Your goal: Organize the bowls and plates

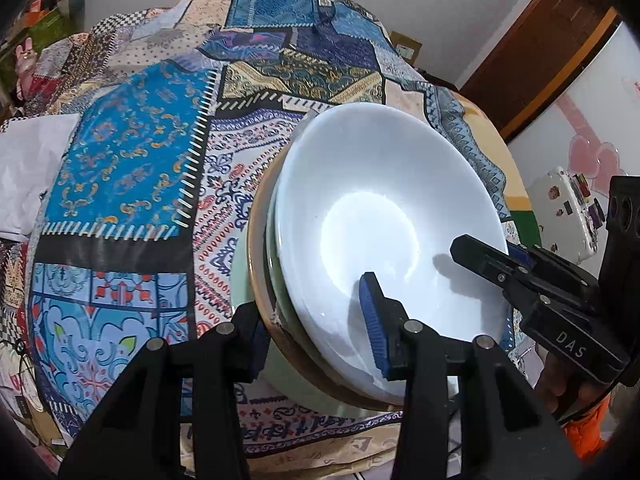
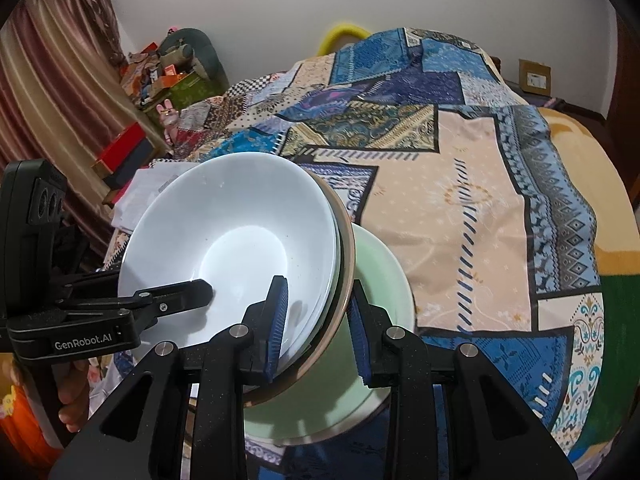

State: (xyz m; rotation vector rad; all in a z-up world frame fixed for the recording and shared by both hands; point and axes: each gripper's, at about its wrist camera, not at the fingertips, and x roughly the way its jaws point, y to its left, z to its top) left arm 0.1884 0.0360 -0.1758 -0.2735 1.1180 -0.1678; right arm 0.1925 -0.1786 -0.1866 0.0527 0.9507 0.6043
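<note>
A stack of nested bowls, a white bowl [image 1: 384,184] on top with a brown-rimmed bowl [image 1: 256,276] under it, is tilted above a pale green plate [image 1: 292,380] on the patchwork cloth. My left gripper [image 1: 316,332] is shut on the stack's near rim, one finger inside the white bowl, one outside. My right gripper [image 1: 472,256] enters from the right with a finger inside the bowl. In the right wrist view my right gripper [image 2: 316,328] clamps the white bowl [image 2: 224,208] and brown-rimmed bowl [image 2: 348,240] rims above the green plate [image 2: 380,272]; the left gripper [image 2: 200,292] reaches in.
The patchwork cloth [image 1: 132,168] covers the whole surface. White folded paper [image 1: 28,168] lies at the left edge. A white case with stickers [image 1: 568,208] sits off the right side. Boxes and clutter [image 2: 160,80] stand by the curtain at the back left.
</note>
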